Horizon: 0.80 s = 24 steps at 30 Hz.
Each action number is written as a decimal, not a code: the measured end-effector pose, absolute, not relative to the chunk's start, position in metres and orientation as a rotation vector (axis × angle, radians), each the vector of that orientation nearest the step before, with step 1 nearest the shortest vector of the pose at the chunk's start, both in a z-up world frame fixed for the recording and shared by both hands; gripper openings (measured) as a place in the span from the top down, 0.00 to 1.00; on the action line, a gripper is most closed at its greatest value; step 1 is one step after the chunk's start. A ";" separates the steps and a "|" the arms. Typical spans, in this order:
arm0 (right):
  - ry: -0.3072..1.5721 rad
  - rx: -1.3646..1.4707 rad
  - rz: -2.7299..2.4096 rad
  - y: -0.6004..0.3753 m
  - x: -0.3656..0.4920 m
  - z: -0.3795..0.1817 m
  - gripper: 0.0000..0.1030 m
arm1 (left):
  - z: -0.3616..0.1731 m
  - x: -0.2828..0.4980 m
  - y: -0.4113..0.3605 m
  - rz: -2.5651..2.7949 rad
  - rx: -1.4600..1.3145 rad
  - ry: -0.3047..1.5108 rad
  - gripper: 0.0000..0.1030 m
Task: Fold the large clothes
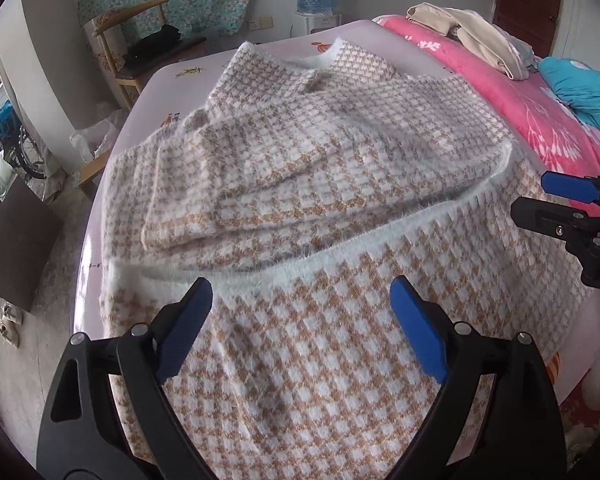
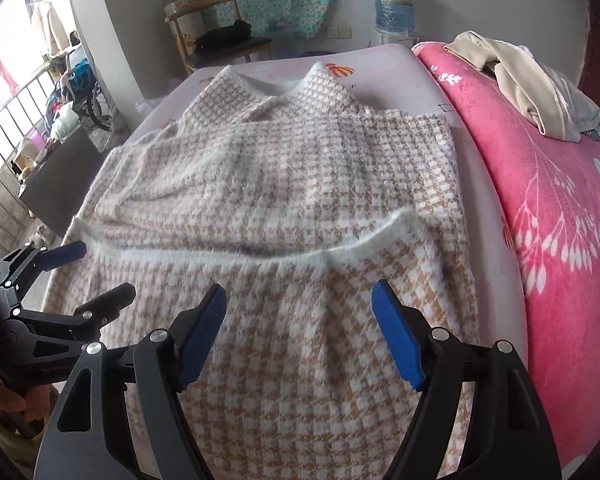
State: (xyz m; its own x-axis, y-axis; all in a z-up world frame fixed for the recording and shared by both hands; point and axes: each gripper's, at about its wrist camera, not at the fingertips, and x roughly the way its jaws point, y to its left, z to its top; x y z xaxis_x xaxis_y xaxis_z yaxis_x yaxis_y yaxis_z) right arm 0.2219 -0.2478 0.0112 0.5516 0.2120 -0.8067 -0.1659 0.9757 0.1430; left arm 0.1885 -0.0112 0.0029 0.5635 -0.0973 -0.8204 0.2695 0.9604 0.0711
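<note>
while the fuzzy houndstooth sweater (image 1: 320, 168) lies spread across the pale bed sheet (image 1: 168, 76), filling the middle of both views, its lower part is doubled up over the body, so that a white fluffy hem (image 1: 340, 248) runs as a ridge across the centre of the frame. the collar (image 2: 296, 80) sits toward the top centre, pointing to the far end of the bed. a sleeve (image 1: 236, 200) lies folded across the chest at left centre in the left wrist view.

the left gripper (image 1: 300, 312) sits at the bottom of its own view with its blue fingertips (image 1: 188, 324) spread wide, nothing between them, above the near fold of the sweater. the right gripper (image 2: 298, 320) is likewise at the bottom of its view, jaws apart and empty, just short of the hem ridge. each gripper also shows at the edge of the other's view.

at the right of both frames lies a pink floral blanket (image 2: 540, 208) with a beige garment (image 2: 512, 76) heaped on it at upper right. at the top a wooden chair (image 2: 212, 32) stands left of centre and a blue water jug (image 2: 394, 4) right of centre.
</note>
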 end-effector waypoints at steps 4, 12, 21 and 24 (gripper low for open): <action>0.963 0.059 0.233 -0.246 0.238 0.012 0.29 | 0.009 0.204 -0.016 -0.212 0.204 0.953 0.16; 0.960 0.086 0.234 -0.252 0.267 0.020 0.29 | 0.017 0.239 -0.022 -0.180 0.209 0.957 0.16; 0.973 0.101 0.237 -0.255 0.296 0.024 0.29 | 0.015 0.272 -0.019 -0.105 0.160 1.000 0.16; 0.971 0.097 0.242 -0.252 0.303 0.027 0.28 | 0.014 0.278 -0.017 -0.094 0.155 1.006 0.16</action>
